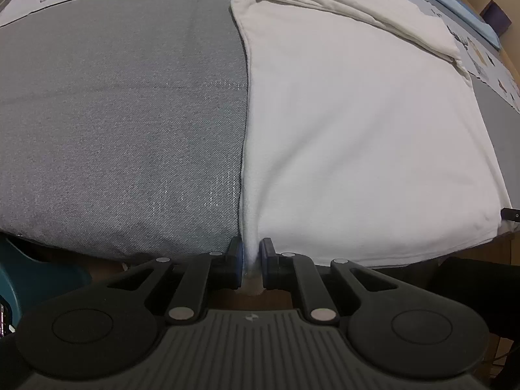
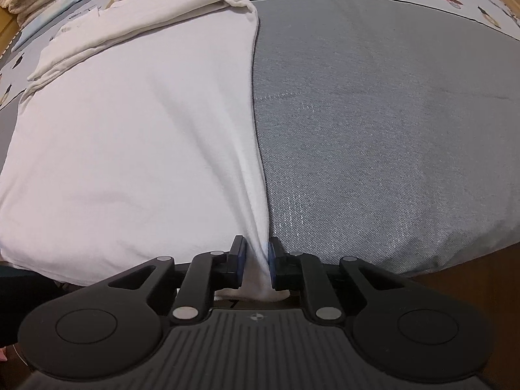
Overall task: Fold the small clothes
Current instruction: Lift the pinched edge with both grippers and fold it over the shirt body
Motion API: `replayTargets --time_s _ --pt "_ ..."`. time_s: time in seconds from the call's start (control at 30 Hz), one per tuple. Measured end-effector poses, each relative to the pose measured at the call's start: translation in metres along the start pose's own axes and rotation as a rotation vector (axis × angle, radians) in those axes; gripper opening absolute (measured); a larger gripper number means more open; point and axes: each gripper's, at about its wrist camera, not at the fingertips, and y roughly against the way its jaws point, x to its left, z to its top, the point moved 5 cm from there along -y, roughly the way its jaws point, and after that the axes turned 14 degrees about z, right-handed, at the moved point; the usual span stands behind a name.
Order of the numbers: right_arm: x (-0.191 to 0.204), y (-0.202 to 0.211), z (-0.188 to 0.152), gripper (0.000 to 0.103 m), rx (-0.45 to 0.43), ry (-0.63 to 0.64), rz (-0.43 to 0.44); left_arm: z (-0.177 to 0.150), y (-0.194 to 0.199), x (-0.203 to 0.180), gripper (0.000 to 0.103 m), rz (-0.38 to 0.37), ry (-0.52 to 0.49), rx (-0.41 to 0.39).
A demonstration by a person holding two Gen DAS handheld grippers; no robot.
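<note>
I hold the white shirt (image 1: 357,130) by both near corners, left gripper (image 1: 251,260) and right gripper (image 2: 256,263) pinching tight, so I should lift evenly.

left wrist: we look steeply down, close over the bed's (image 1: 123,123) near edge | right wrist: same, close | shared: white garment (image 1: 357,130), grey cover
</note>
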Motion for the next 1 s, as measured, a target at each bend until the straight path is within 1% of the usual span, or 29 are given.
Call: replayTargets --time_s 0.2,0.27,0.33,0.4,0.53,0.6,0.67,0.7,0.8,0.87,0.93,1.0 --pt "0.004 0.0 -0.001 0.015 0.008 0.032 -0.006 -0.002 0.0 0.0 0.011 0.001 -0.008 -0.006" --pt "0.006 0.001 -0.001 0.008 0.0 0.044 0.006 -0.002 0.003 0.0 0.008 -0.006 -0.013 -0.02" --pt "0.01 0.006 0.0 0.007 -0.029 0.06 0.026 0.0 0.01 0.001 0.006 -0.018 -0.011 -0.051" --pt "0.014 0.017 0.003 0.007 -0.076 0.061 0.058 0.001 0.02 0.004 0.006 -0.029 -0.011 -0.086" --pt "0.024 0.059 0.011 0.006 -0.204 0.071 0.116 0.004 0.057 0.007 0.006 -0.061 -0.054 -0.182" --pt "0.032 0.085 0.012 0.006 -0.27 0.085 0.168 0.003 0.08 0.012 0.006 -0.085 -0.069 -0.232" --pt "0.037 0.109 0.011 0.006 -0.316 0.089 0.207 0.001 0.103 0.019 0.006 -0.102 -0.082 -0.28" --pt "0.04 0.121 0.01 0.006 -0.334 0.094 0.225 0.0 0.117 0.023 0.006 -0.113 -0.083 -0.304" --pt "0.042 0.161 0.0 0.005 -0.373 0.128 0.279 -0.008 0.16 0.045 0.005 -0.179 -0.064 -0.369" --pt "0.044 0.186 -0.008 0.005 -0.386 0.151 0.325 -0.015 0.189 0.058 0.005 -0.209 -0.066 -0.405" --pt "0.045 0.211 -0.015 0.005 -0.405 0.18 0.377 -0.02 0.208 0.069 0.005 -0.24 -0.064 -0.432" --pt "0.045 0.229 -0.019 0.005 -0.422 0.196 0.42 -0.02 0.219 0.077 0.006 -0.267 -0.052 -0.444"
